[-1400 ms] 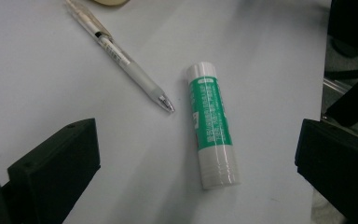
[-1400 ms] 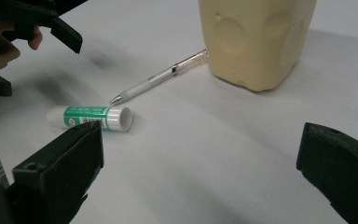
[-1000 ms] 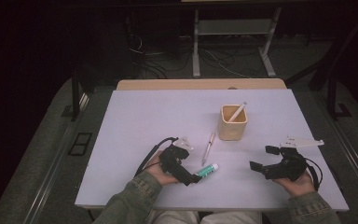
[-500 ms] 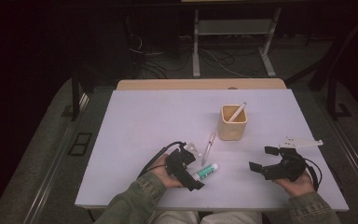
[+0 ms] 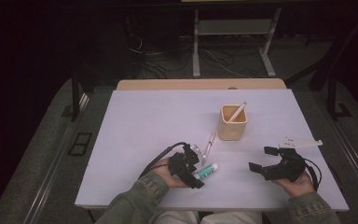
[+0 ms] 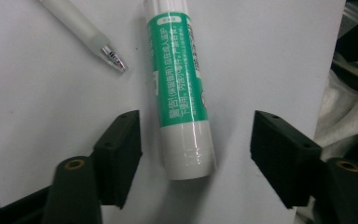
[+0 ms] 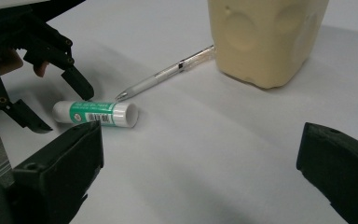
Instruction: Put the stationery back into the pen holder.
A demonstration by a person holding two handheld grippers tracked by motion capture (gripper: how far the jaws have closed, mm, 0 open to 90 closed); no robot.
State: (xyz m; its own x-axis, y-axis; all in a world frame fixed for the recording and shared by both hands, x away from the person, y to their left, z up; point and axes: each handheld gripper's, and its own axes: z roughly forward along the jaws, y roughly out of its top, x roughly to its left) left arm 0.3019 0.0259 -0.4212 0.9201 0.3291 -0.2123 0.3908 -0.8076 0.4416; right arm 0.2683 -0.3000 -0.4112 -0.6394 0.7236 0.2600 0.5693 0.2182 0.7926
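Lying flat on white table (image 5: 135, 121): green-and-white glue stick (image 6: 182, 88) between spread jaws of left gripper (image 6: 196, 140), untouched, pen (image 5: 209, 146) just beside. Right gripper (image 5: 262, 158) likewise spread, grasping nothing.

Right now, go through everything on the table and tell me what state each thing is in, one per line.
Glue stick: lying flat, between the left gripper's jaws, not gripped.
Loose pen: lying flat, beside the cup.
Cup: upright, holding one pen leaning on its rim.
Left gripper: open.
Right gripper: open, holding nothing.
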